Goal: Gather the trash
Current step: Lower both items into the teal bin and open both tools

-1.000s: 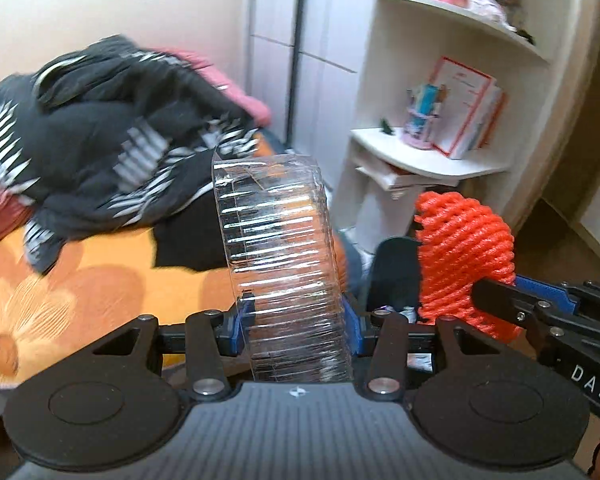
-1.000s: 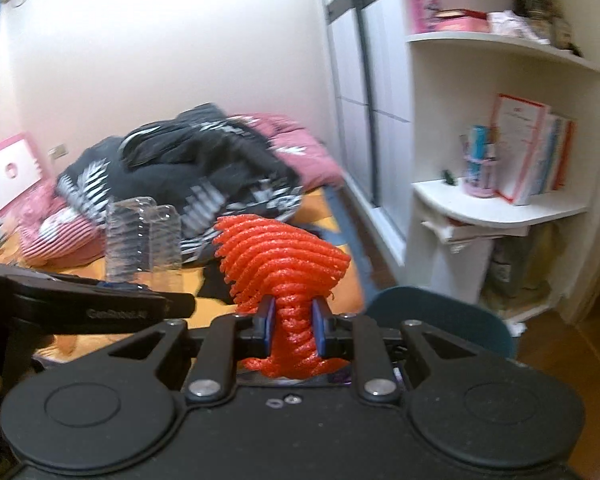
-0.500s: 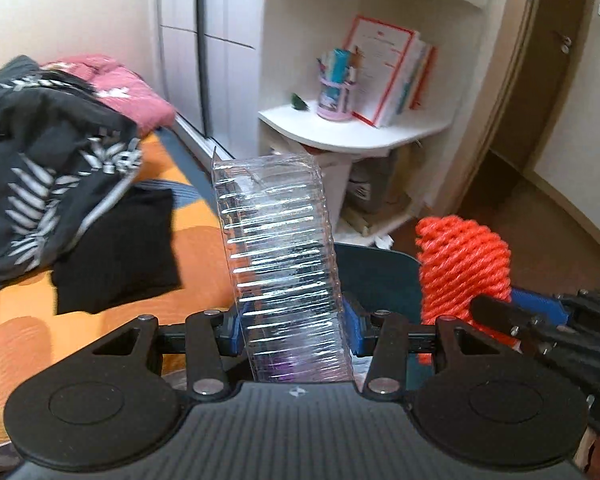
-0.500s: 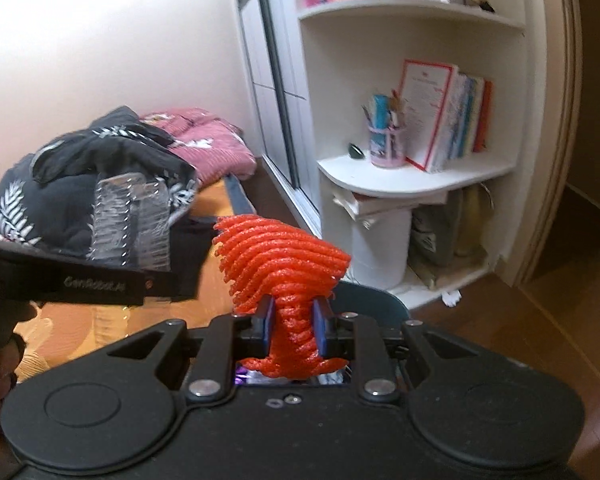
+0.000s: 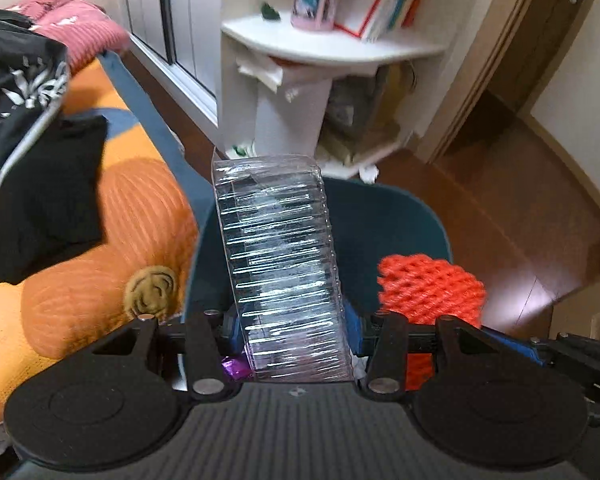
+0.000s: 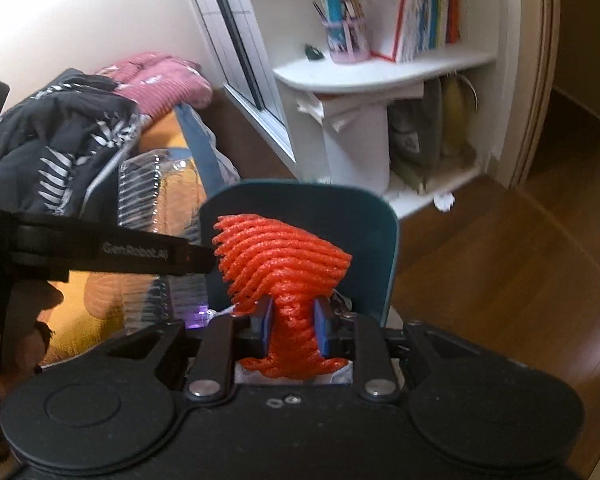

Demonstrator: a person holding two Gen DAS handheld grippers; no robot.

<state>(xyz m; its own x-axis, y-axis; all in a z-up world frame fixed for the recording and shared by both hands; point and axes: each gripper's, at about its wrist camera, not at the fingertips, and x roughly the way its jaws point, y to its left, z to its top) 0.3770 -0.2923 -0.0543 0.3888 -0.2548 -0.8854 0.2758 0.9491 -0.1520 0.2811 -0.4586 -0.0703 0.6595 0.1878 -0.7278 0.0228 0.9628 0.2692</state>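
2 grippers (image 5: pixel 288 332) (image 6: pixel 292 330) clamp trash above bin (image 5: pixel 380 216).

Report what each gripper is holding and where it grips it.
Left gripper clamps the clear ribbed plastic container near its lower end. Right gripper pinches the orange foam net at its narrowed lower part.

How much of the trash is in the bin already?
Both pieces are picked up. The left claw grips the clear plastic tray, the right claw the orange foam net, both above the teal bin. Some scraps already lie inside. Left: dropping both in.
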